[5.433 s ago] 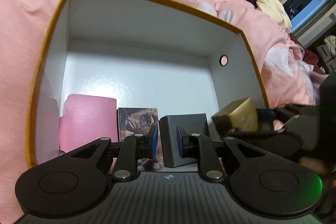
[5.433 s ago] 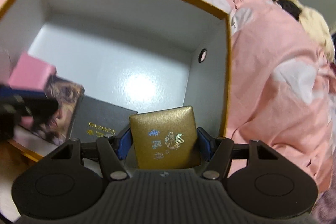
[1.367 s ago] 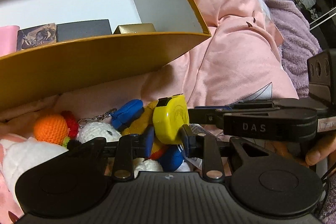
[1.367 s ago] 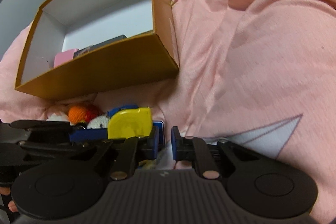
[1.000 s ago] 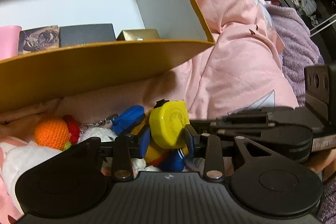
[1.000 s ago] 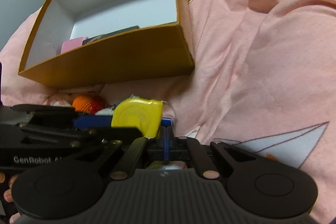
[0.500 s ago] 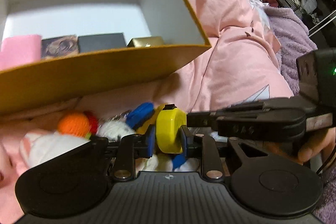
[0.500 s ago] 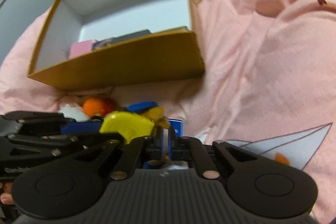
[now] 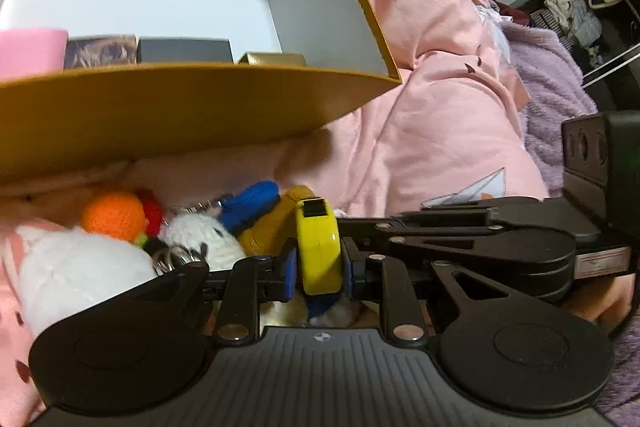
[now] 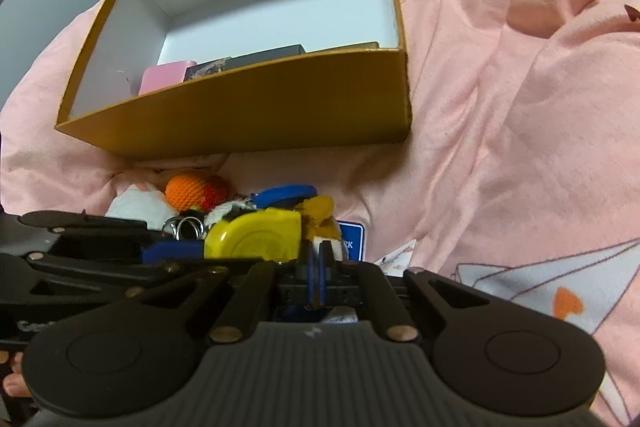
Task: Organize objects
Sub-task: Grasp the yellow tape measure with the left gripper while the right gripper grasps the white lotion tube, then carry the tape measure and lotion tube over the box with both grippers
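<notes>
The left gripper (image 9: 319, 273) has just gone from standing open around the yellow tape measure (image 9: 318, 251) to closing on it, its pads now against both flat sides, down in the heap of toys (image 9: 120, 243) just in front of the box (image 9: 200, 115). The right gripper (image 10: 316, 269) stays pinched shut just beside it, empty as far as I can see. I'd say the tape measure goes in the box next, beside the small boxes (image 9: 184, 51) lined up there.
</notes>
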A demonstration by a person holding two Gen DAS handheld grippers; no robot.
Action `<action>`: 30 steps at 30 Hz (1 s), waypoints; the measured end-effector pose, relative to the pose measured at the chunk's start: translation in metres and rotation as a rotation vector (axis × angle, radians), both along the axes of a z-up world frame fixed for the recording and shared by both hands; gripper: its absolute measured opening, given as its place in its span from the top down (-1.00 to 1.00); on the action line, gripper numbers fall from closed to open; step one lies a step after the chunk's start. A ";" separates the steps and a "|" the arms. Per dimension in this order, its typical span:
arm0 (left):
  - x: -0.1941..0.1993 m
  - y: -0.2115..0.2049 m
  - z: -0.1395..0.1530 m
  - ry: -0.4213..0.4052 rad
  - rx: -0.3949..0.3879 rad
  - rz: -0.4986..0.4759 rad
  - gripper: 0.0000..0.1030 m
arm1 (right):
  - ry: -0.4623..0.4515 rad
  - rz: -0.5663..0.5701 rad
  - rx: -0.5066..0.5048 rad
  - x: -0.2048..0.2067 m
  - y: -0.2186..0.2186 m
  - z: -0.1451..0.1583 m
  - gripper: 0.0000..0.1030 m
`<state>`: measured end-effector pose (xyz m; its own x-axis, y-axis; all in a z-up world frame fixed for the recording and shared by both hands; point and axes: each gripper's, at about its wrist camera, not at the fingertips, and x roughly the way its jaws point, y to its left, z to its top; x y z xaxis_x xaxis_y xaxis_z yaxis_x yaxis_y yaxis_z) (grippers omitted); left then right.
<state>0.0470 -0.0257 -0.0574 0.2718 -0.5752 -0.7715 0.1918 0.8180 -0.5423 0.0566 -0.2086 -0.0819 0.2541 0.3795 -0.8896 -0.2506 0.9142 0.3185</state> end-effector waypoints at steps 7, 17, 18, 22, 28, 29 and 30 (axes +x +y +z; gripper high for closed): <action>-0.007 0.011 0.014 -0.058 0.049 0.027 0.54 | 0.106 -0.091 -0.035 0.027 -0.025 0.007 0.41; -0.010 0.024 0.021 -0.083 0.047 0.052 0.54 | 0.335 -0.048 -0.127 0.051 -0.024 -0.030 0.41; -0.010 0.024 0.021 -0.081 0.047 0.052 0.54 | 0.346 -0.055 -0.121 0.052 -0.025 -0.033 0.41; -0.012 0.025 0.022 -0.090 0.043 0.048 0.54 | 0.353 -0.059 -0.115 0.050 -0.021 -0.042 0.50; -0.017 0.033 0.027 -0.100 0.048 0.060 0.54 | 0.255 -0.038 -0.105 0.036 -0.024 -0.013 0.61; -0.017 0.035 0.029 -0.103 0.047 0.062 0.54 | 0.213 -0.021 -0.122 0.032 -0.023 -0.003 0.61; -0.018 0.036 0.031 -0.109 0.044 0.063 0.54 | 0.177 -0.005 -0.128 0.029 -0.023 0.006 0.62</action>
<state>0.0292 0.0103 -0.0267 0.3895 -0.5203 -0.7600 0.1950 0.8530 -0.4841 0.0852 -0.2316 -0.0755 0.0912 0.2594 -0.9615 -0.1969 0.9511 0.2379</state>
